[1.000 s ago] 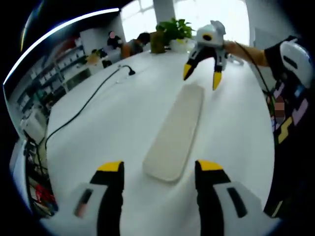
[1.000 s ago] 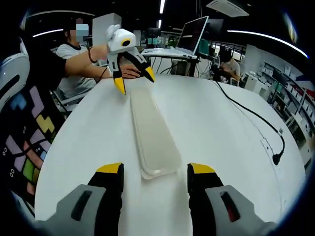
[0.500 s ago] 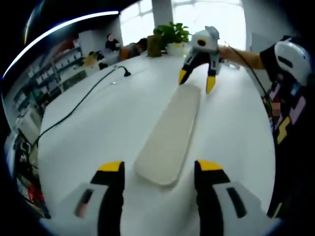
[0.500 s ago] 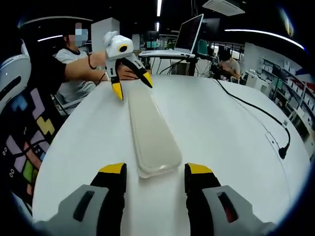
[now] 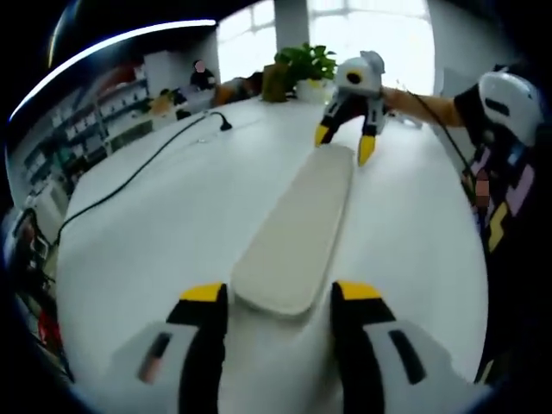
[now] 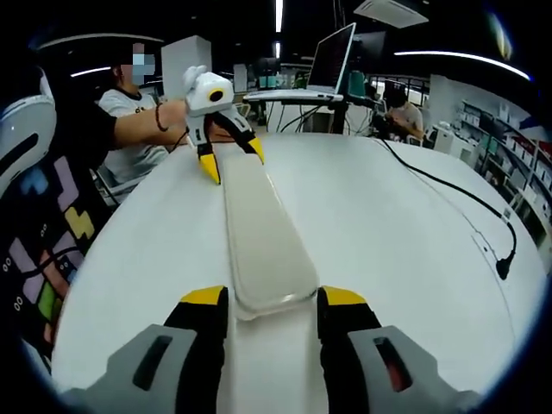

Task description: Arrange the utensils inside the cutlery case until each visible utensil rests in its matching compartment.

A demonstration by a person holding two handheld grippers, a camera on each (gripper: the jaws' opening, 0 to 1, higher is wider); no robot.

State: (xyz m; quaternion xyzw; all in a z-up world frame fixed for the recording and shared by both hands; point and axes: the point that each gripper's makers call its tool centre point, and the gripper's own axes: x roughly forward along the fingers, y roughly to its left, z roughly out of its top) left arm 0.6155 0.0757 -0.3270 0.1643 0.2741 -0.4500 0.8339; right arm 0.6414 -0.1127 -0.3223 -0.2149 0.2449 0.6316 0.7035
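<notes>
Pale and long, the closed cutlery case [image 5: 297,226] lies flat on the white table [image 5: 172,216], its contents hidden by the lid. My left gripper [image 5: 280,297] straddles one end, jaws open either side; my right gripper [image 6: 272,300] straddles the other end likewise.

My cutlery case [image 6: 261,233] lies closed, so whatever utensils and compartments it holds are hidden from me. Its near end dips between my right gripper's [image 6: 273,302] jaws, and I cannot tell whether they touch it. The same goes for my left gripper [image 5: 279,295] at the other end. The black cable [image 6: 466,211] runs off past the table's [image 6: 388,224] edge.
</notes>
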